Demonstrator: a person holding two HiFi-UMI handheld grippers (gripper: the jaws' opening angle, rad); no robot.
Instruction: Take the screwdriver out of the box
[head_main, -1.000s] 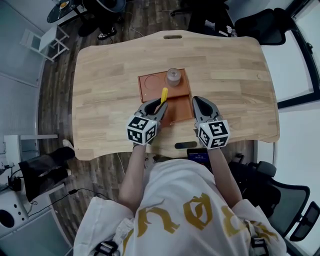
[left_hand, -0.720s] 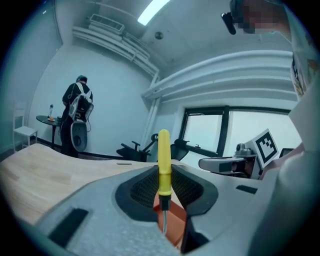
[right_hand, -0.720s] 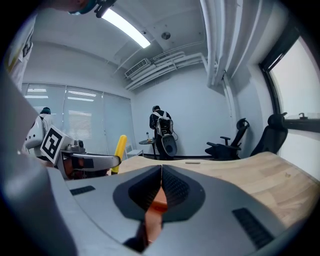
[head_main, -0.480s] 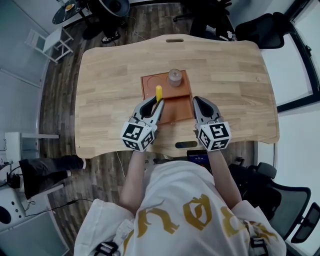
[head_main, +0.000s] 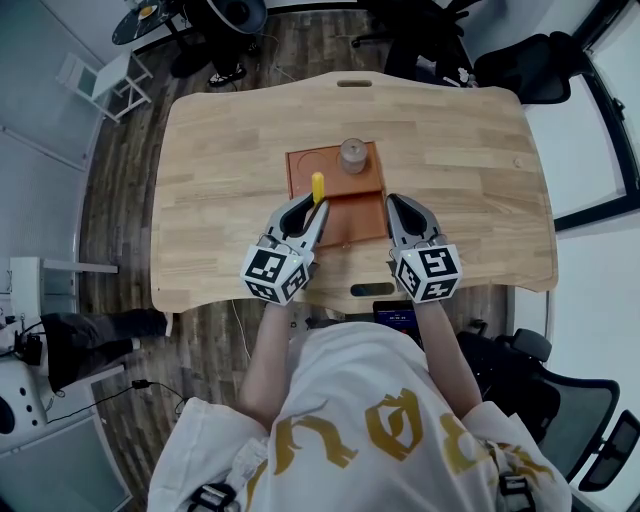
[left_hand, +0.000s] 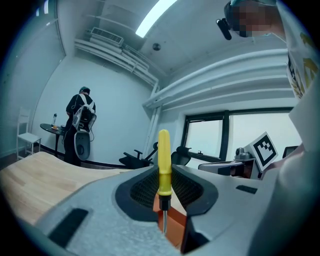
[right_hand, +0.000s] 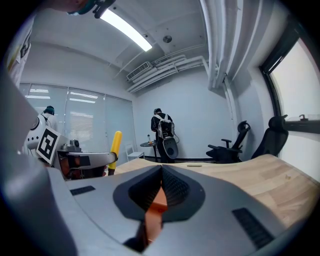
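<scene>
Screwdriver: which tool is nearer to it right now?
Left. The left tool clamps the screwdriver upright above the box; the right tool sits apart to its right, gripping the box's right edge.

A light wooden tabletop (head_main: 230, 150) fills the middle of the head view, with a slot (head_main: 354, 83) cut near its top edge. A small clear jar (head_main: 352, 155) stands just above centre. Dark plank floor (head_main: 120, 190) shows at left, with a white chair (head_main: 100, 80) at upper left. Black office chairs sit at upper right (head_main: 530, 60) and lower right (head_main: 590, 410). In the left gripper view, a person (left_hand: 80, 115) stands at left by a small round table (left_hand: 52, 129), under a ceiling strip light (left_hand: 155, 17).
</scene>
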